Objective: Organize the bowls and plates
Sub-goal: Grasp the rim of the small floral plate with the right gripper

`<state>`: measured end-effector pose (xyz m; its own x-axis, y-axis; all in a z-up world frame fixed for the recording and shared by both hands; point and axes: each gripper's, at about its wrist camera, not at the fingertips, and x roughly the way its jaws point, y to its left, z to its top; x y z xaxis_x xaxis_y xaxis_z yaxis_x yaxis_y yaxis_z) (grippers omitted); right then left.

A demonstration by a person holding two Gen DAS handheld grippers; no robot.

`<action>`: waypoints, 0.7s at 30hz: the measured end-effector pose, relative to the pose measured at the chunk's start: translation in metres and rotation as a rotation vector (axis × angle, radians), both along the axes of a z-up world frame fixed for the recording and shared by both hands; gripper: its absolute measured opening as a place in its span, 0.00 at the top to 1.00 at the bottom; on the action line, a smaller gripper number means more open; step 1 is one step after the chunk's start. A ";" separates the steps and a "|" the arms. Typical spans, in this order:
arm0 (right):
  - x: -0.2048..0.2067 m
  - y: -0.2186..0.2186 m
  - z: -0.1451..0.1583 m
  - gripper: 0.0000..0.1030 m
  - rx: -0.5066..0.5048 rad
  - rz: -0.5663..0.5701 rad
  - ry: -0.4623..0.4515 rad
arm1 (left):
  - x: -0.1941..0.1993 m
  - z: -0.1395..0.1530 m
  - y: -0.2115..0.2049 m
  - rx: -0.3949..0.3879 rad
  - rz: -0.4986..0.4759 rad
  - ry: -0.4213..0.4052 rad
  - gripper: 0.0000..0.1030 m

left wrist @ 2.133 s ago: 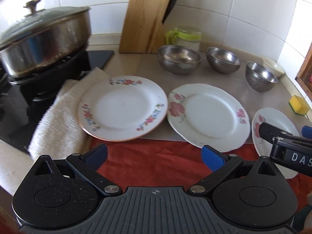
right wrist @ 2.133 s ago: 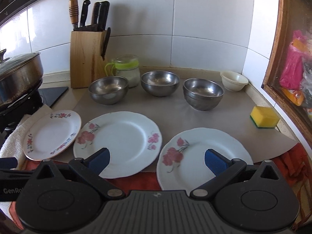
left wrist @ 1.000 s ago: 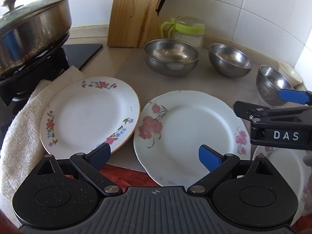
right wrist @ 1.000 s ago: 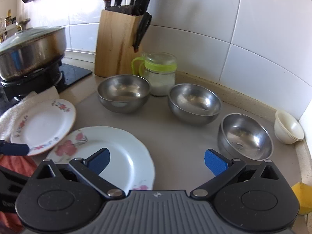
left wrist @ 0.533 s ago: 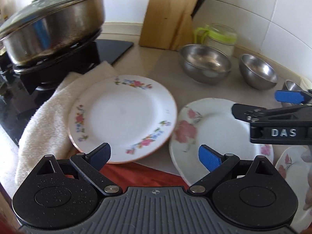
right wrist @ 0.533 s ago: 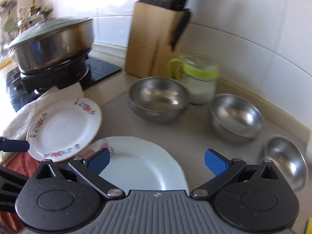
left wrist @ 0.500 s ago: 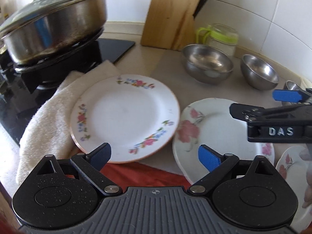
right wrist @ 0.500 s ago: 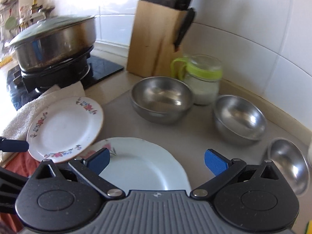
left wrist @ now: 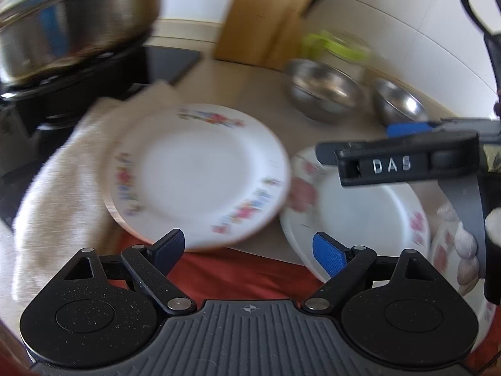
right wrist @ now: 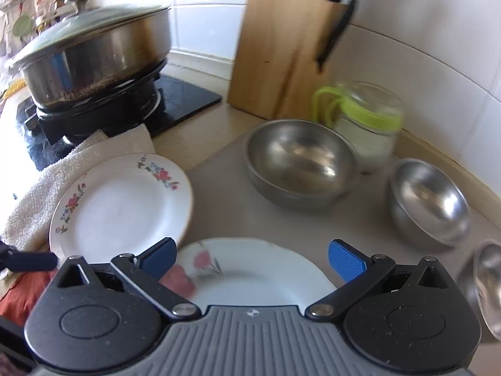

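Observation:
A white plate with small flowers (left wrist: 197, 172) (right wrist: 122, 203) lies at the left, partly on a towel (left wrist: 59, 194). A white plate with pink roses (left wrist: 360, 213) (right wrist: 250, 269) lies to its right, and a third plate's rim (left wrist: 444, 250) shows at far right. Three steel bowls stand behind: large (right wrist: 300, 163), middle (right wrist: 429, 200), and one at the right edge (right wrist: 488, 282). My left gripper (left wrist: 247, 247) is open and empty just before the flowered plate's near edge. My right gripper (right wrist: 252, 257) is open and empty above the rose plate; it also shows in the left wrist view (left wrist: 400, 159).
A lidded steel pan (right wrist: 94, 53) sits on a black stove at the left. A wooden knife block (right wrist: 281, 53) and a glass jar with green lid (right wrist: 366, 125) stand against the tiled wall. A red cloth (left wrist: 238, 275) lies along the counter's front edge.
Both grippers have moved left and closer to the counter. The left gripper now sits nearer the flowered plate; the right one hangs over the rose plate's left part. Both stay open.

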<state>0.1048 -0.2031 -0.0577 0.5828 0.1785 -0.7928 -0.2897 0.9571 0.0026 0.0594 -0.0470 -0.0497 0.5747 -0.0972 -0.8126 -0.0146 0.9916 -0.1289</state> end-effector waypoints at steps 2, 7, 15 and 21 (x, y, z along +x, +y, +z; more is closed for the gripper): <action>0.011 0.007 -0.001 0.00 0.015 0.015 0.009 | 0.001 0.002 0.018 -0.004 0.056 -0.004 0.09; 0.045 0.023 -0.012 0.00 0.032 0.027 0.063 | 0.011 0.001 0.056 -0.032 0.165 -0.008 0.09; 0.064 0.040 -0.020 0.00 0.060 0.072 0.114 | 0.031 -0.008 0.073 -0.034 0.164 0.016 0.10; 0.079 0.038 -0.034 0.07 0.126 0.072 0.223 | 0.042 -0.014 0.068 -0.033 0.102 0.030 0.09</action>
